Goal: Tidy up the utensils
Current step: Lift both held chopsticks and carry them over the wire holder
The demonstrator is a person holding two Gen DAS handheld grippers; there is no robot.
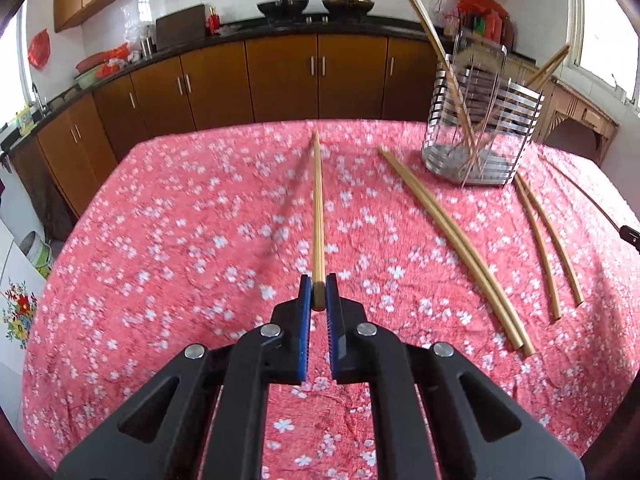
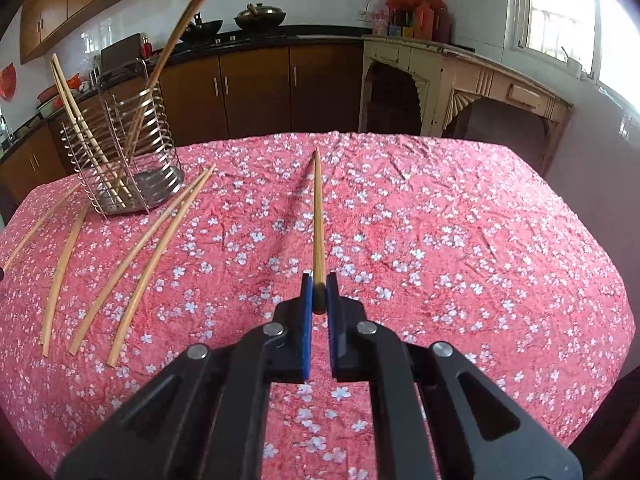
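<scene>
So you're roughly halfway: your left gripper (image 1: 319,294) is pinching one bamboo chopstick (image 1: 318,208) by its thick end, pointing out over the floral tablecloth (image 1: 180,240). Four loose chopsticks (image 1: 452,240) lie flat just beside the wire utensil holder (image 1: 480,132), which already has a few leaning inside. Your right gripper (image 2: 319,292) is clamped on another chopstick (image 2: 318,216), plain pale wood.

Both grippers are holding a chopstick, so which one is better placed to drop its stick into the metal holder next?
Probably about even. From the left gripper, the holder sits ahead to the right; from the right gripper, it sits ahead to the left. Each chopstick points past it.
</scene>
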